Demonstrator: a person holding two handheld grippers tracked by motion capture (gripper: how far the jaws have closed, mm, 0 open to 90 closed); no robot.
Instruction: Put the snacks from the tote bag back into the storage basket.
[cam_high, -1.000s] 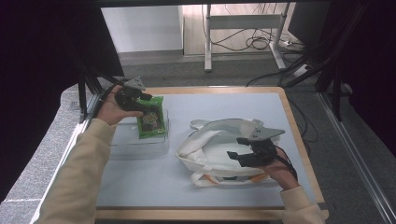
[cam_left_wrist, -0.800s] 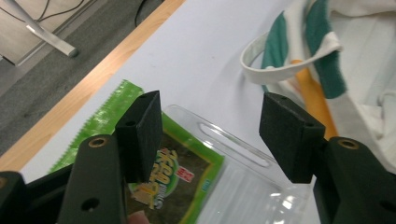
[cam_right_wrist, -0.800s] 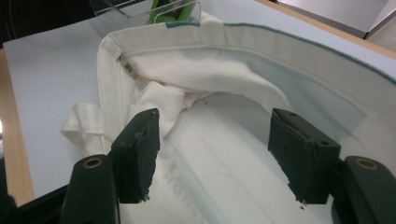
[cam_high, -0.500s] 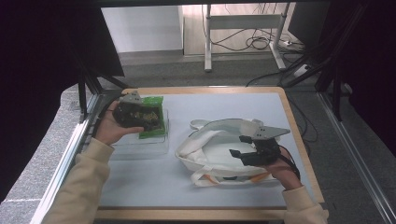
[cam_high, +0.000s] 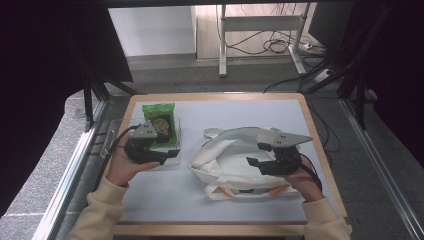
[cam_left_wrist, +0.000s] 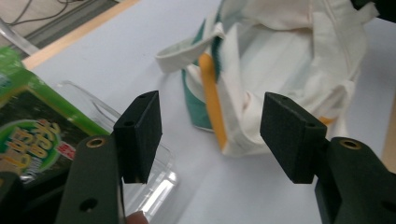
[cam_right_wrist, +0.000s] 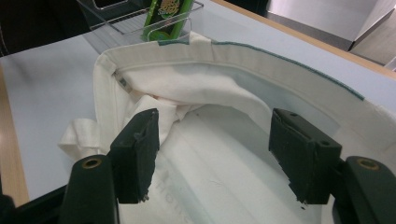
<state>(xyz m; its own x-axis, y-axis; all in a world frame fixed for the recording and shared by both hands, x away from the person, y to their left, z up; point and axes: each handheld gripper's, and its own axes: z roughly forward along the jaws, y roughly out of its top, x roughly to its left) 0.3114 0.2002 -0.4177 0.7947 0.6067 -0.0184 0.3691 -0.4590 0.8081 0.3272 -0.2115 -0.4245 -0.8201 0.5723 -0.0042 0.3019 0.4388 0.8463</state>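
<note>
Moved left tongs (cam_high: 167, 154) off green snack packet (cam_high: 161, 123), gaping empty; right tongs (cam_high: 256, 161) apart inside white cloth bag (cam_high: 225, 155). Next: grasp packet, bag it.

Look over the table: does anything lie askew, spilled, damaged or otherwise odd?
Nothing is spilled or damaged. The white tote bag lies crumpled with its mouth gaping and a handle flopped out. The green snack packet sits in the clear tray, poking past its far rim.

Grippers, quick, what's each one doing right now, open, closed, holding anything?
Left gripper: open, empty, beside the clear tray.
Right gripper: open, empty, over the white tote bag.
</note>
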